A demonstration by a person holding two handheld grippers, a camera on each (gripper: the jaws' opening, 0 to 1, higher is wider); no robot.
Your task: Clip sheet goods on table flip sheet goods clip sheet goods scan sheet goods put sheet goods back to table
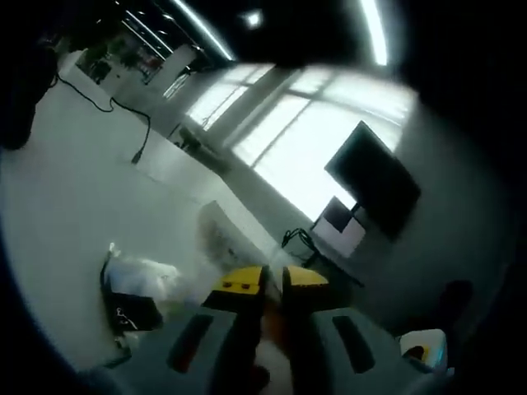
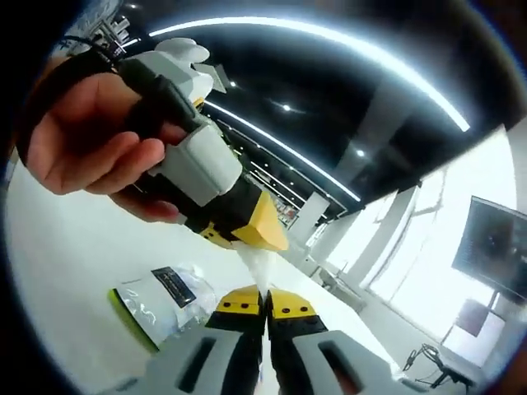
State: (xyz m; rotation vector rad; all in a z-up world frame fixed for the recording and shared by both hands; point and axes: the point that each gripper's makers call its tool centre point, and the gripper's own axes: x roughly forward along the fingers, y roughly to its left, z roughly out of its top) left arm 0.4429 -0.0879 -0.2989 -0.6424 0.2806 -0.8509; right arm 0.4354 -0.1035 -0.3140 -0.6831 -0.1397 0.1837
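In the right gripper view the right tongs [image 2: 265,306] stand nearly closed, their yellow tips pinching the lower edge of a thin, clear sheet [image 2: 260,267], while the left tongs [image 2: 262,237] come in from the upper left, gripped by a hand [image 2: 90,140], and bite the same sheet from above — so the piece hangs stretched between the two, lifted off the white tabletop [image 2: 74,271]. Holding it at opposite edges looks meant to keep the limp film flat and turned for a flip or a scan (which of the two I cannot say). Below, a second packet [image 2: 169,300] with a black label and green edge lies on the tabletop, apart from the held one. In the left gripper view the left tongs [image 1: 272,284] show only a narrow gap between their yellow tips; a wrapped bag [image 1: 140,284] rests on the tabletop [image 1: 66,189], and a dark screen [image 1: 375,181] stands by the bright windows — room background, not part of the job.
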